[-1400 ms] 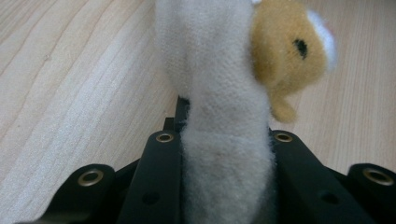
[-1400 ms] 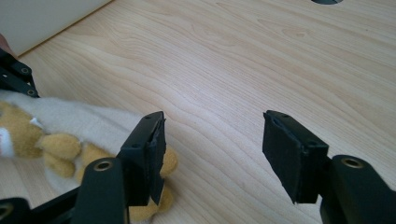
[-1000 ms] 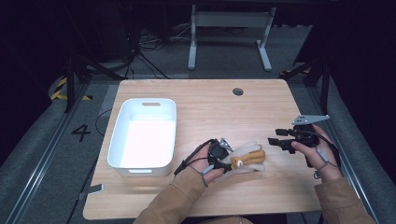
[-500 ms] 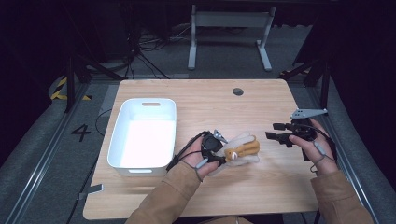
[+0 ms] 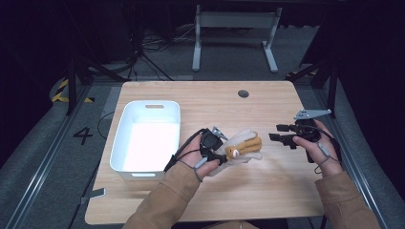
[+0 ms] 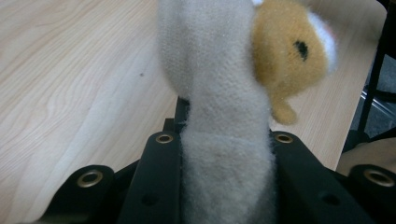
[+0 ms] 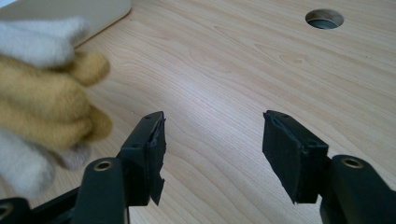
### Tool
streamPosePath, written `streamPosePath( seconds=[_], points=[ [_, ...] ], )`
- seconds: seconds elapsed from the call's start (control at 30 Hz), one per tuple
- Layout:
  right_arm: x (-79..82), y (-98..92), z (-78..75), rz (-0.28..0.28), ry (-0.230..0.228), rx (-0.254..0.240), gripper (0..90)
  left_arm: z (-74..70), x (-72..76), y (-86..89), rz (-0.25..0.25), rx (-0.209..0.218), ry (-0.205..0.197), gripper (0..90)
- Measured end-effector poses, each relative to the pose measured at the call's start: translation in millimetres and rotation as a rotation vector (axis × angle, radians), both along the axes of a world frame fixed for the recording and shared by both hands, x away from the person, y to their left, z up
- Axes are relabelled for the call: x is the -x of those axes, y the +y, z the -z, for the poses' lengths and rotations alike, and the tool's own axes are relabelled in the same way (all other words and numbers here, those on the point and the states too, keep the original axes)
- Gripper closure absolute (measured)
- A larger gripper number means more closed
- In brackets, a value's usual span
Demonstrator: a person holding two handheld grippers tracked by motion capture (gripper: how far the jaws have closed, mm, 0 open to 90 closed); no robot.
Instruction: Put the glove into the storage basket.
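Note:
A plush toy [image 5: 244, 146], white with tan-orange parts, hangs just above the wooden table [image 5: 267, 191] near its middle. My left gripper [image 5: 223, 152] is shut on it. In the left gripper view the toy's white fabric [image 6: 219, 93] is pinched between the two black jaws, and its orange face [image 6: 289, 51] sticks out at the upper right. My right gripper [image 5: 275, 132] stands open at the right side of the table, pointing left towards the toy, a short way off it. In the right gripper view nothing lies between its jaws [image 7: 212, 140], and the toy [image 7: 42, 102] shows blurred at the left.
A white rectangular bin [image 5: 148, 106] stands on the left part of the table, its corner [image 7: 70, 9] close behind the toy. A round cable hole [image 5: 243, 93] sits near the far edge. Dark floor and a metal stand lie beyond the table.
My left gripper has risen with the plush toy held in it and drifted a little left, off the table. The right gripper has barely shifted.

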State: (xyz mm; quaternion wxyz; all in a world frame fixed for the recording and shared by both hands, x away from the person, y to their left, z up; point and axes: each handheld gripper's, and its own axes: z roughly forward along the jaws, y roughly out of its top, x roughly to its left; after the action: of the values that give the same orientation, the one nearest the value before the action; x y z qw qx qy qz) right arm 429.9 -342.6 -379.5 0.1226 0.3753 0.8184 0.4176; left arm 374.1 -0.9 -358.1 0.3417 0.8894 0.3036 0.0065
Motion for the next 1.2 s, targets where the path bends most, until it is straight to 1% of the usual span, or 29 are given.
streamPosePath(
  seconds=[0.07,0.1,0.13,0.17,0.27,0.3,0.33,0.37,0.43,0.47,0.5,0.53,0.57,0.6,0.63,0.67,0.7,0.73,0.77,0.8,0.9,1.0,1.03,1.07,1.2],
  points=[
    [-0.5,-1.4,0.4,0.000,-0.001,0.004,40.4,-7.3,-1.7,2.9,-0.024,-0.020,0.005,75.4],
    [-0.3,-2.1,0.5,0.005,0.003,0.005,40.6,-12.1,-2.8,4.5,-0.040,-0.036,0.016,75.4],
    [-0.3,-3.1,0.8,0.008,0.005,0.004,40.5,-14.8,-3.5,5.7,-0.052,-0.042,0.012,75.4],
    [-0.2,-3.7,1.0,0.008,0.006,0.004,40.5,-19.5,-4.9,8.0,-0.073,-0.052,0.019,75.4],
    [0.9,-6.1,1.4,0.016,0.010,-0.002,40.4,-29.7,-8.5,14.2,-0.116,-0.069,0.023,75.4],
    [1.4,-7.2,1.6,0.018,0.008,-0.002,40.4,-31.2,-9.3,15.4,-0.126,-0.072,0.019,75.3],
    [1.9,-7.7,1.6,0.021,0.009,-0.003,40.4,-32.7,-10.3,16.7,-0.133,-0.084,0.021,75.3],
    [2.1,-8.4,1.6,0.021,0.009,-0.004,40.4,-34.2,-11.6,18.0,-0.145,-0.101,0.029,75.3],
    [3.9,-10.6,2.5,0.028,0.009,0.002,40.5,-38.5,-14.8,22.0,-0.184,-0.113,0.049,75.3],
    [3.9,-10.6,2.5,0.028,0.009,0.002,40.5,-38.5,-14.8,22.0,-0.184,-0.113,0.049,75.3],
    [4.3,-11.3,2.8,0.027,0.009,0.004,40.4,-40.7,-16.0,23.8,-0.201,-0.118,0.060,75.3],
    [5.3,-12.0,3.2,0.031,0.013,0.001,40.4,-42.3,-16.8,25.1,-0.212,-0.123,0.059,75.3],
    [6.5,-14.1,3.6,0.037,0.011,0.002,40.4,-45.6,-18.2,27.7,-0.240,-0.137,0.062,75.3],
    [6.5,-14.1,3.6,0.037,0.011,0.002,40.4,-45.6,-18.2,27.7,-0.240,-0.137,0.062,75.3],
    [7.1,-15.0,3.7,0.039,0.012,0.002,40.4,-47.9,-19.4,29.8,-0.252,-0.138,0.060,75.3],
    [8.0,-16.3,3.7,0.043,0.012,0.002,40.4,-50.0,-20.3,31.4,-0.268,-0.148,0.066,75.3],
    [9.1,-18.5,3.8,0.050,0.009,0.002,40.5,-54.4,-21.7,34.3,-0.297,-0.165,0.066,75.3],
    [9.1,-18.5,3.8,0.050,0.009,0.002,40.5,-54.4,-21.7,34.3,-0.297,-0.165,0.066,75.3],
    [9.7,-19.3,3.7,0.056,0.007,0.002,40.5,-56.7,-22.8,35.9,-0.319,-0.170,0.071,75.3],
    [10.3,-19.9,4.0,0.062,0.005,0.004,40.5,-58.1,-23.7,37.4,-0.325,-0.176,0.071,75.3],
    [10.8,-20.4,4.3,0.062,0.007,0.006,40.5,-63.6,-26.5,43.1,-0.376,-0.180,0.075,75.3],
    [10.3,-19.9,4.4,0.061,0.007,0.006,40.4,-66.9,-28.8,47.5,-0.409,-0.181,0.096,75.3],
    [10.0,-19.6,4.5,0.059,0.008,0.006,40.5,-67.9,-29.4,48.6,-0.428,-0.181,0.107,75.3],
    [9.5,-19.3,4.5,0.059,0.008,0.005,40.4,-69.2,-30.6,50.1,-0.439,-0.188,0.116,75.3],
    [7.9,-17.1,4.8,0.050,0.009,0.007,40.4,-72.5,-33.4,54.2,-0.489,-0.165,0.143,75.3]
  ],
)
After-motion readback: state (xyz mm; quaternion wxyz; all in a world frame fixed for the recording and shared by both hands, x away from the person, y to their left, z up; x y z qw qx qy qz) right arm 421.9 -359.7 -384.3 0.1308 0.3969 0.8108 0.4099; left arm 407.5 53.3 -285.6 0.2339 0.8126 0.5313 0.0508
